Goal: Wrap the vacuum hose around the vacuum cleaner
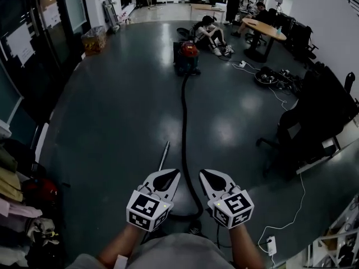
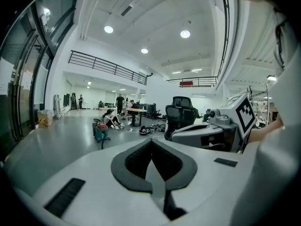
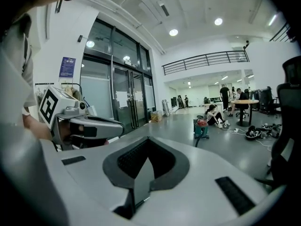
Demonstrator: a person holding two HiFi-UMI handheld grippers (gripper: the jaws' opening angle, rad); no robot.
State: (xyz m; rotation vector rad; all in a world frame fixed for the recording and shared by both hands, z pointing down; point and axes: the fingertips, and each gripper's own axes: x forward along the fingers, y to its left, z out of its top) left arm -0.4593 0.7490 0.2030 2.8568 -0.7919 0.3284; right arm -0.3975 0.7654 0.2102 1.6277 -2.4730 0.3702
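The dark floor takes up most of the head view. The vacuum, red on top, stands far across it, straight ahead of the person and well apart from both grippers. A person sits on the floor just beyond it.

The hose is not yet wrapped. It lies stretched out on the floor, its long axis running almost straight from the vacuum back toward the person. It passes between the two grippers as the head view shows them, then bends near the feet, where its end is hidden. A thin metal wand lies just left of the hose, angled the same way, with its near end hidden behind the left gripper.

The left gripper has its jaws pressed together with nothing between them. The right gripper is the same. Both are held above the floor, pointing toward the vacuum.

The hose lies below and between them. Its near bend looks slightly closer to the right gripper, while the wand is on the left gripper's side. Either must spread its jaws and go down to pick up the slack.
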